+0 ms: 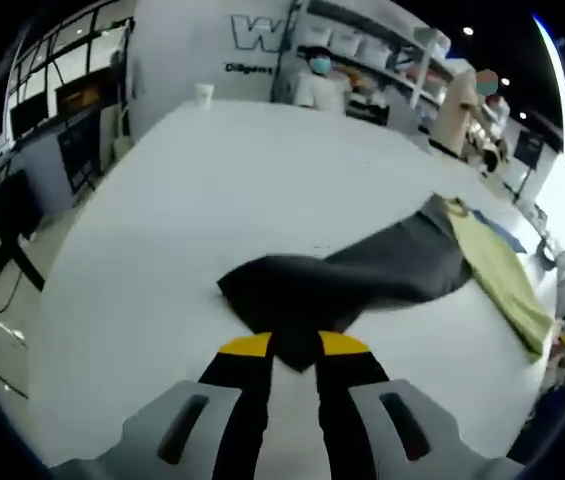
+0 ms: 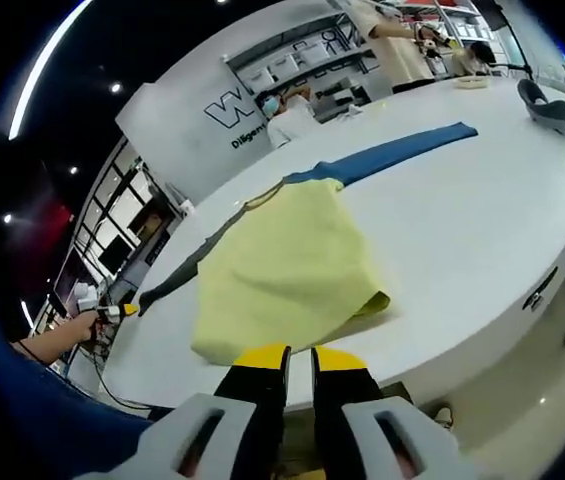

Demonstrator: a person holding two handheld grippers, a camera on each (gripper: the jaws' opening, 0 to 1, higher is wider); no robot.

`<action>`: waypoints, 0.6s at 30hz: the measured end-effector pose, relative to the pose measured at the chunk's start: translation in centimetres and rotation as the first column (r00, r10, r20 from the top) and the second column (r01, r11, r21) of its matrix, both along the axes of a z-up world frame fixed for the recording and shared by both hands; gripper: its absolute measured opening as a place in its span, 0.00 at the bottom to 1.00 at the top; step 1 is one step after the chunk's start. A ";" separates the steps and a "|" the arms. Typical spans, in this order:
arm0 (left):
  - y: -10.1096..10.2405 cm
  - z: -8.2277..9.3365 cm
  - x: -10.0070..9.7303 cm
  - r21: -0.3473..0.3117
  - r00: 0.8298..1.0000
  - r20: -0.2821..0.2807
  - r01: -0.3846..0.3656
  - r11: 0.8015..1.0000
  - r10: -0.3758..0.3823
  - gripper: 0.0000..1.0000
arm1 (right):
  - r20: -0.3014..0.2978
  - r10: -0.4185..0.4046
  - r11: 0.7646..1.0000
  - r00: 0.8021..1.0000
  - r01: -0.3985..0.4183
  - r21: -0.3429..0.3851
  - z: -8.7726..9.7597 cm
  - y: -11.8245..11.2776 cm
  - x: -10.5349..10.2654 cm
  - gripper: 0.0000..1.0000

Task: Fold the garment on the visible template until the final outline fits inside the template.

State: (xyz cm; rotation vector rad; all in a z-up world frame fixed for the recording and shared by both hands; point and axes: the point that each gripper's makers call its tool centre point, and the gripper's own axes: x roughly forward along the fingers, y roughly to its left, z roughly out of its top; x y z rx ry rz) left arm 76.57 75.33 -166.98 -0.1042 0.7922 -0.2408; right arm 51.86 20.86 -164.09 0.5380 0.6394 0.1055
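A dark grey garment lies stretched across the white table. My left gripper is shut on its near edge, and the cloth bunches between the yellow-tipped jaws. A yellow-green cloth lies flat to the right and covers the dark garment's far end. In the right gripper view this yellow-green cloth sits just beyond my right gripper, whose jaws stand close together at its near edge. I cannot tell whether cloth is pinched there. The dark garment runs left to the left gripper. A blue strip continues beyond.
The table's rounded edge falls away at the right. A dark object lies far off on the table. A white cup stands at the far rim. People stand behind the table by shelves. A hand holds the left gripper.
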 end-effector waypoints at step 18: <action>-0.8 -0.4 -1.6 0.142 0.996 0.003 0.093 0.985 -0.094 0.03 | 0.001 -0.015 1.000 1.000 0.015 0.003 0.1 -0.3 -0.5 0.02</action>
